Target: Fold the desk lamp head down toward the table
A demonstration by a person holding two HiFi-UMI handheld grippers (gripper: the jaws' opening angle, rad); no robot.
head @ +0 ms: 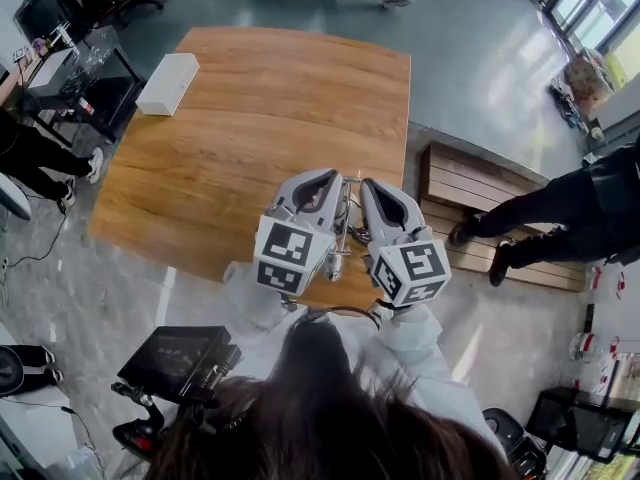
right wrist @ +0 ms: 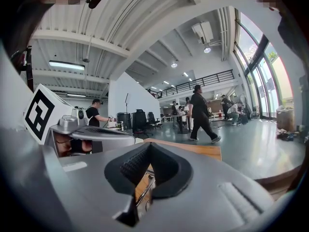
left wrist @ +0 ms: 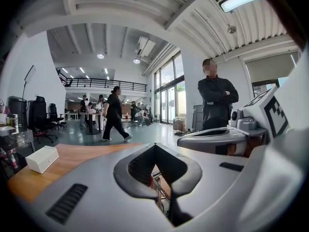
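At the far left corner of the tabletop [head: 250, 118] we see a white box [head: 168, 83], well apart from the work. The wood between it and us is bare, so there is wide room toward the far edge and the left edge.

Our left gripper [head: 325, 180] hangs over the near edge, right of its middle. In the left gripper view its fingers [left wrist: 140, 166] are pressed together at the tips, with only a diamond gap behind them. Through that gap we see thin metal rods of the desk lamp [left wrist: 161, 191] and some wood.

The desk lamp [head: 341, 230] shows from above as slim metal between the two grippers, close to the near edge. We cannot make out its head, nor tell whether either gripper pinches it. We judge the fold as not shown done, so the pressing down is left.

Our right gripper [head: 377, 188] sits just beside the left one. Its fingers [right wrist: 129, 166] also meet at the tips, with lamp metal [right wrist: 145, 187] showing through the gap. The right edge lies near it, with a bench [head: 480, 193] and a person's legs [head: 560, 208] beyond, so we would keep motion inward and away from the near edge
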